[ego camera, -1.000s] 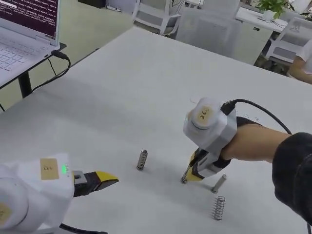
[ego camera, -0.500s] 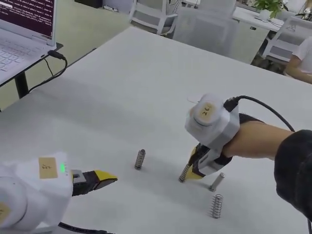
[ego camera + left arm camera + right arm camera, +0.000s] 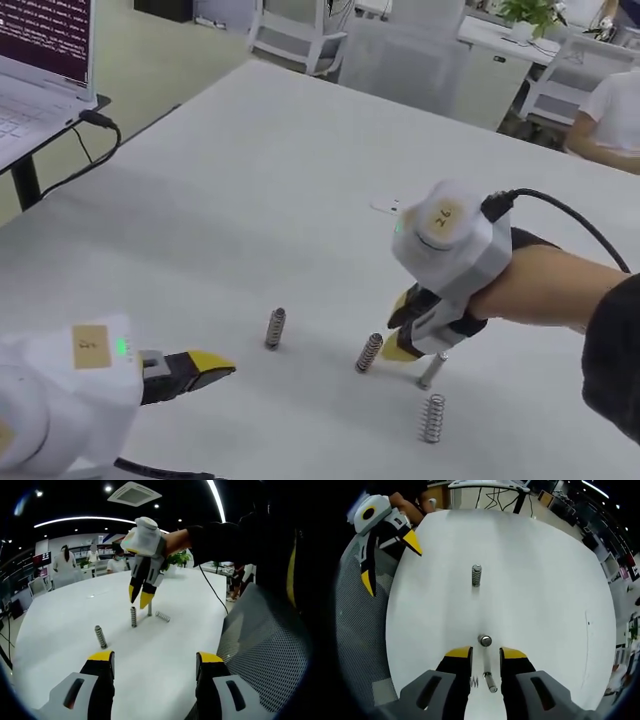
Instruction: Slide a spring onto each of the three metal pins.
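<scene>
Since spring-clad metal pin [image 3: 369,352] and its twin [image 3: 274,328] look done, step: third pairing.
bare grey metal pin [image 3: 432,371]: white desk [image 3: 250,200], beside right claw [image 3: 485,654].
loose coiled steel spring [image 3: 432,418]: lying near.
right claw: narrow gap, empty.
left claw [image 3: 155,656]: wide, empty.
next: likely grab loose spring.

White table [image 3: 300,170], sprung pin [image 3: 275,328] upright; second sprung pin [image 3: 369,352], bare pin [image 3: 432,370]; loose spring [image 3: 432,418] lying flat

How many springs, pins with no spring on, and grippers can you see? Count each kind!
Springs: 3, two standing springs and one lying spring
Pins without a spring: 1, the bare pin
Grippers: 2, left hand-held gripper and right hand-held gripper
Total: 6
</scene>
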{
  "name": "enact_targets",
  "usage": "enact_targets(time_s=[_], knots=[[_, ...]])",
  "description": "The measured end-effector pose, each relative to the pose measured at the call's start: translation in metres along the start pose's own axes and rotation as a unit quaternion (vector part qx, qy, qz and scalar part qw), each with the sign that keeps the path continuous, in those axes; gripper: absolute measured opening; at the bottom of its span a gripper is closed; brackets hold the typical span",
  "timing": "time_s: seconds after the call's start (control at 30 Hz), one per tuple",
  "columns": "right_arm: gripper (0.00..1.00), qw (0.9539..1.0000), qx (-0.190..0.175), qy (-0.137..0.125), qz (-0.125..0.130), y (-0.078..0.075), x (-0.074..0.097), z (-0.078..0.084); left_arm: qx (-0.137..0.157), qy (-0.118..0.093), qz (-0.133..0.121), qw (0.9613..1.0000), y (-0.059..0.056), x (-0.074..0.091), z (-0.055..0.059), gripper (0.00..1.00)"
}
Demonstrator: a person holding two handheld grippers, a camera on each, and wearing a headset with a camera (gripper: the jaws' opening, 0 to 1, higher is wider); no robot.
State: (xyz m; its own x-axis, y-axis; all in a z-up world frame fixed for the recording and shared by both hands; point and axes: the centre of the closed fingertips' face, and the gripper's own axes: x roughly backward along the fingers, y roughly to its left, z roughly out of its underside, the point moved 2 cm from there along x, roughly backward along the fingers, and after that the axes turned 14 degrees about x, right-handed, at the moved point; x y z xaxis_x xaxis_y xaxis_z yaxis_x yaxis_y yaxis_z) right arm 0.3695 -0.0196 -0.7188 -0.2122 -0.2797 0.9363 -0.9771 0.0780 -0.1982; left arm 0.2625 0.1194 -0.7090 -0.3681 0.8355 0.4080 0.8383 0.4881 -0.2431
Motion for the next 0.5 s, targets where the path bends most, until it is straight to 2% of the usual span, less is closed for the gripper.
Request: enact_targets(time_s=[0.17, 0.5], knots=[[0.19, 0.9995, -0.016, -0.024, 0.016, 0.007, 0.012, -0.002, -0.003, 0.001, 0.003, 1.0000, -0.001, -0.001, -0.001, 0.62], [0.19, 0.9977, -0.041, -0.039, 0.036, 0.028, 0.025, 0.010, -0.008, 0.004, 0.009, 0.9999, -0.002, -0.002, -0.003, 0.61]])
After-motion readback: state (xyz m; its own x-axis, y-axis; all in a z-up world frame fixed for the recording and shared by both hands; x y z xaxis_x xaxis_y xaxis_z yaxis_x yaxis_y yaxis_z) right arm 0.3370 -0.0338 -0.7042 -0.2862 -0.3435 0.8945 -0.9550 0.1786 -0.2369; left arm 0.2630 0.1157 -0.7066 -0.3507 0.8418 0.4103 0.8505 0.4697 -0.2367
